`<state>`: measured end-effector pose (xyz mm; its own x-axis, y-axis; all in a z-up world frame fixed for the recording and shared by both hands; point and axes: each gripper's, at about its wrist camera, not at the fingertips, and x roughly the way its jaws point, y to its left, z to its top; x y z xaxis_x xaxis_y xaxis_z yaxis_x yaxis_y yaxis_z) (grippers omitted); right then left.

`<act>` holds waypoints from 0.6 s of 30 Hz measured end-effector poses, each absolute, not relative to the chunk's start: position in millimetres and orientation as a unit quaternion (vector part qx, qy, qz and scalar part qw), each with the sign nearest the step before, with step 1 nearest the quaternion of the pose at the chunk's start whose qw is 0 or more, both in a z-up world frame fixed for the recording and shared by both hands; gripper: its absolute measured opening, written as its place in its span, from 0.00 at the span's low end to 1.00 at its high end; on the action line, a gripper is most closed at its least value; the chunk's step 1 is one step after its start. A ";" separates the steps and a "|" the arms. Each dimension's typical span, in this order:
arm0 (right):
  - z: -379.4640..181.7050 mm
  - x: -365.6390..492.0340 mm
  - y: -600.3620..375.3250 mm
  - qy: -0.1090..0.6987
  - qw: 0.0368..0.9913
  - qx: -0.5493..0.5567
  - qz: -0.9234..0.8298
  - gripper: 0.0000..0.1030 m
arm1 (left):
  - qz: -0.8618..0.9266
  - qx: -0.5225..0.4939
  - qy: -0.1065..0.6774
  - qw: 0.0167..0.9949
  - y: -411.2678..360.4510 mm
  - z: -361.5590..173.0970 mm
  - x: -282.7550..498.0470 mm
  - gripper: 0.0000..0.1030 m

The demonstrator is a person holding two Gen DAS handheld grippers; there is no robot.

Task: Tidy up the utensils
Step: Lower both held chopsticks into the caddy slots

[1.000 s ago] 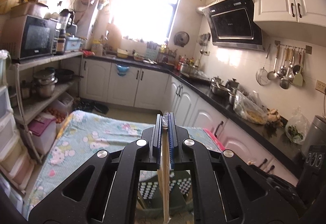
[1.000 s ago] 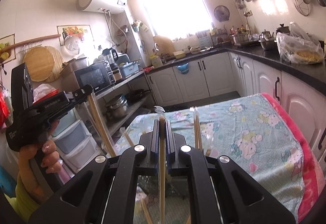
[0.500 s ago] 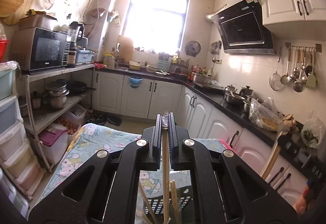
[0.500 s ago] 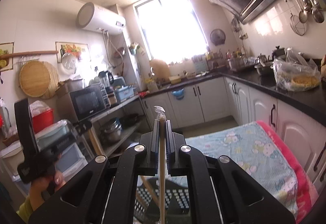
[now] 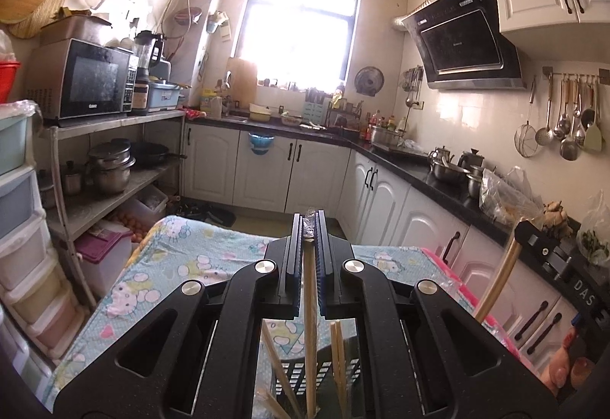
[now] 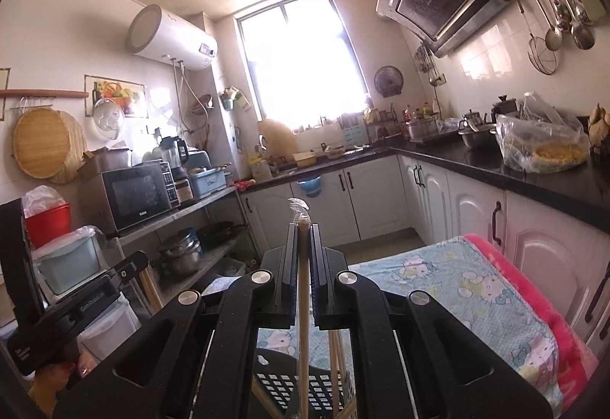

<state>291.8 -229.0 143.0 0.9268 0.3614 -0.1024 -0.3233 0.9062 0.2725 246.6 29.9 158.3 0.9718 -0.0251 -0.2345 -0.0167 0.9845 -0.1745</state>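
the left hand-held gripper (image 5: 309, 240) is squeezed shut on a wooden chopstick (image 5: 309, 323). the stick stands almost straight up and down between the two fingers, and its low end hangs down toward a dark basket with holes (image 5: 324, 373). the basket sits right under the fingers, on the table with the blue cartoon cloth (image 5: 183, 266). a few more chopsticks (image 5: 337, 354) already stand in the basket, leaning a little.

the right hand-held gripper (image 6: 304, 232) is squeezed shut too, on its own chopstick (image 6: 304, 304). a bit of clear wrap (image 6: 299, 207) sticks up at the top of that stick. this stick also points up and down, and its low end hangs over the same dark basket (image 6: 289, 384).

so the basket is below both sticks, and both sticks have their long way pointing down into it. i think the next move is just to go down and let go. from the left side you can see the other stick (image 5: 495, 281) held off to the right, tilted and well to the side of the basket. so i think the left one is nearer to dropping in, but it is hard to be sure.

the job looks partly done, since some sticks are in and two are not.
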 end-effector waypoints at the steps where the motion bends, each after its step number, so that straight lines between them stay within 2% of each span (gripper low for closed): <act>1: 140.2 293.1 -228.6 0.077 0.973 0.127 0.175 0.06 | -0.002 -0.088 0.121 0.989 29.6 155.8 247.6 0.03; 18: 102.1 296.0 -217.1 0.075 0.975 0.123 0.167 0.06 | -0.014 -0.086 0.145 0.986 24.2 127.9 251.1 0.03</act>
<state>296.0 -217.1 102.1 0.9330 0.3438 -0.1063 -0.3068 0.9143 0.2646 251.1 24.2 127.9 0.9576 -0.0530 -0.2833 0.0028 0.9846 -0.1745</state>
